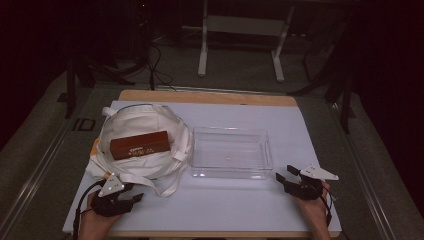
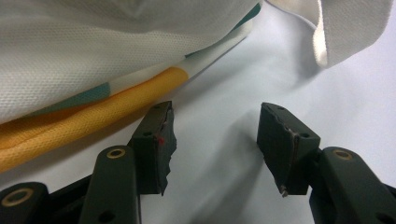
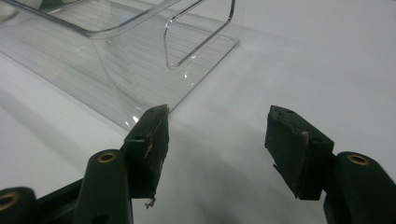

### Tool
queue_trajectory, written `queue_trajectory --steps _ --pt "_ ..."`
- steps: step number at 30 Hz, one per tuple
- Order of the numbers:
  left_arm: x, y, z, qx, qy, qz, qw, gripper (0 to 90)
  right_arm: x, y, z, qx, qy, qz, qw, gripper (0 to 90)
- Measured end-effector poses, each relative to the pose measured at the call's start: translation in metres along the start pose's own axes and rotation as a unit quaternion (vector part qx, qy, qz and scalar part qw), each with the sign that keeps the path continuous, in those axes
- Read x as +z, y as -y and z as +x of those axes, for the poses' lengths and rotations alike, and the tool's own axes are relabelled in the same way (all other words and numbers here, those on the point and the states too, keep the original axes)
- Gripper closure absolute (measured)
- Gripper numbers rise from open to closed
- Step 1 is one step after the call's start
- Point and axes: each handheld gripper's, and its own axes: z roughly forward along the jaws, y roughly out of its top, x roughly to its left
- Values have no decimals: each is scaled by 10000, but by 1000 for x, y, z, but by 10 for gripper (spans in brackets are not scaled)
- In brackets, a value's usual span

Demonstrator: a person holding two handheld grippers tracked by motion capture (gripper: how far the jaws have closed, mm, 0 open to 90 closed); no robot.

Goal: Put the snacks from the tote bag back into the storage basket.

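Dim floor and the legs of a white frame lie beyond a table (image 1: 210,97) with a wooden edge, covered by a pale sheet (image 1: 300,130). On the sheet's left part sits a white fabric bag (image 1: 145,125) with loose straps, crumpled open, and a brown rectangular box (image 1: 139,145) with pale lettering lies on top of it, long side running left to right. In the left gripper view the bag's fabric shows an orange band (image 2: 84,112) and teal patches near the sheet. Just to the right of the bag stands a clear plastic tray (image 1: 231,172), with nothing in it.

At the near left corner, the left gripper (image 1: 136,197) rests low on the sheet just in front of the bag's straps, hand behind it, jaws pointing right; they stand wide apart and hold nothing. At the near right, the right gripper (image 1: 286,174) sits close to the tray's near right corner, hand coming up from the table edge, jaws aimed left toward the tray, also spread wide and holding nothing.
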Motion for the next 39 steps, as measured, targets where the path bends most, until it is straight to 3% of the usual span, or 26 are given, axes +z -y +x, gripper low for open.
queue_trajectory --steps 11,15,18,23,34,39 --pt "-3 0 2 -32 135 -95 9999 498 0 0 0 13 2 15 10000 383" --pt "-7 -3 2 -3 73 -176 9998 507 0 0 -1 28 12 -1 10000 378" --pt "-14 -8 -2 110 -113 -278 9995 524 0 0 0 32 3 17 10000 381" --pt "-27 -15 -8 303 -142 -312 9990 524 0 0 0 17 -7 16 10000 382" --pt "-61 -27 -7 557 -283 -411 9972 520 0 0 0 -3 -1 20 10000 383" --pt "-70 -34 -5 693 -296 -291 9967 520 0 0 1 -20 -2 -3 10000 390"
